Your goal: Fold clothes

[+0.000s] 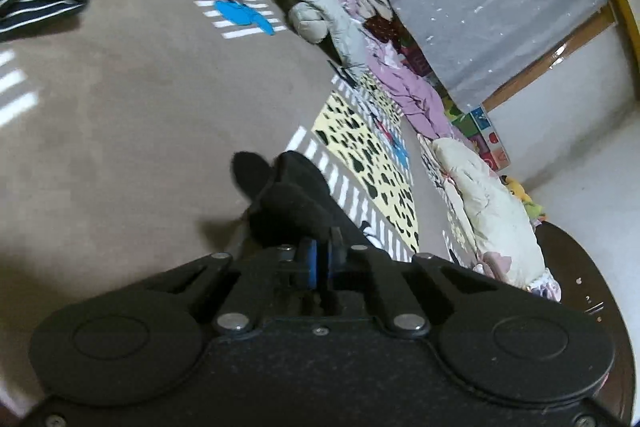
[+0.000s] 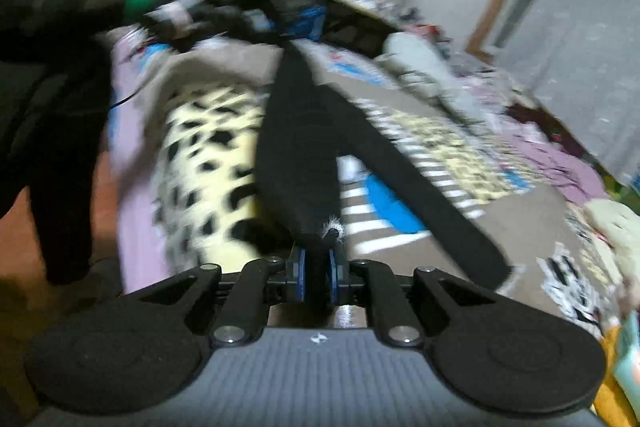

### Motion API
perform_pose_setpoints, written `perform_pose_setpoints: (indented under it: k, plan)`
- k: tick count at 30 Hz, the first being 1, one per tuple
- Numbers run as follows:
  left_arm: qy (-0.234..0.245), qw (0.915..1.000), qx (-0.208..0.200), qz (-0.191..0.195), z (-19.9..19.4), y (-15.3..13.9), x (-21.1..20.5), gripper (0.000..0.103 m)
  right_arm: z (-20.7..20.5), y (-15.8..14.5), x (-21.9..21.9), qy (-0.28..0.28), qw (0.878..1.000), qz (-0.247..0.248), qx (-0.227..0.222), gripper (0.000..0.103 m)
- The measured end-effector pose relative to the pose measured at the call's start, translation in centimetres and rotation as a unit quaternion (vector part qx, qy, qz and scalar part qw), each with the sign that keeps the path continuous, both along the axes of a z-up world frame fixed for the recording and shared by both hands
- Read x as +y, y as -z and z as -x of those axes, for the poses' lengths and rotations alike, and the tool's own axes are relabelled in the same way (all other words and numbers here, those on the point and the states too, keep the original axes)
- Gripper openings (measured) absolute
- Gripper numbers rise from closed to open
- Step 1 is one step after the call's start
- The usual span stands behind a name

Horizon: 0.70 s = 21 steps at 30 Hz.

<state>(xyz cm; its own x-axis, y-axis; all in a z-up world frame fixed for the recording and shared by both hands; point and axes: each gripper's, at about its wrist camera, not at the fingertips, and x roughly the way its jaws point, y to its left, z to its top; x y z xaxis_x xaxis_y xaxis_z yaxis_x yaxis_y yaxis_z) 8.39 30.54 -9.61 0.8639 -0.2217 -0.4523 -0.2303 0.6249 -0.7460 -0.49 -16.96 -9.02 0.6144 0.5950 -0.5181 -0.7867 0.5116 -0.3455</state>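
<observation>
We had the black garment [image 2: 296,147] strung above the patterned bed cover [image 1: 120,115], the right tool [image 2: 317,267] clenched on one end, the left tool [image 1: 320,259] pinching the other. It hung limp, light and narrow, so we judged the ends the best places to hold it.

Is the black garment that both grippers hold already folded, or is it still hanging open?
Not folded. The black garment hangs stretched in the air between the right gripper and the left gripper, above the patterned rug.

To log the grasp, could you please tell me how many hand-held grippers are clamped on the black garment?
2. The left hand-held gripper pinches one end of the black garment, bottom centre of its view; the right hand-held gripper clamps the other end.
</observation>
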Motion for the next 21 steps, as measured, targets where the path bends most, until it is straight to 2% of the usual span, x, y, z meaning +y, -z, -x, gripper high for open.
perform_pose_setpoints:
  k: [2,6,7,8,10,12,14,17,21]
  plan:
    - [-0.001,0.9995,0.03,0.012,0.9,1.0,0.7,0.002,-0.5,-0.9,-1.2,0.02,1.0,-0.017,-0.007,0.013]
    - [0.024,0.9934,0.108,0.028,1.5,3.8,1.7,0.005,-0.7,-0.7,-1.7,0.008,1.0,0.001,-0.004,0.013]
    - [0.023,0.9922,0.118,0.032,1.7,4.2,2.1,0.017,-0.5,-0.2,-1.4,-0.004,1.0,0.017,0.003,0.013]
    - [0.018,0.992,0.12,0.035,1.9,4.2,2.6,0.022,-0.3,0.3,-1.0,-0.016,0.999,0.034,0.01,0.013]
    - [0.005,0.9943,0.1,0.036,2.4,3.5,3.3,0.058,0.5,1.4,-0.1,-0.038,0.996,0.074,0.015,0.017]
    - [-0.011,0.9964,0.082,0.019,2.8,2.7,3.8,0.059,1.0,2.0,0.6,-0.045,0.994,0.099,0.028,0.039]
    - [-0.014,0.997,0.074,0.015,2.8,2.6,4.0,0.059,1.7,2.2,0.8,-0.051,0.991,0.114,0.036,0.05]
    - [-0.015,0.997,0.076,0.003,2.4,2.9,3.8,0.059,2.1,1.1,0.4,-0.044,0.992,0.104,0.054,0.054]
    - [-0.014,0.9959,0.082,-0.035,1.5,3.0,2.8,0.059,0.0,-1.1,-1.7,0.023,0.994,0.011,0.108,0.062]
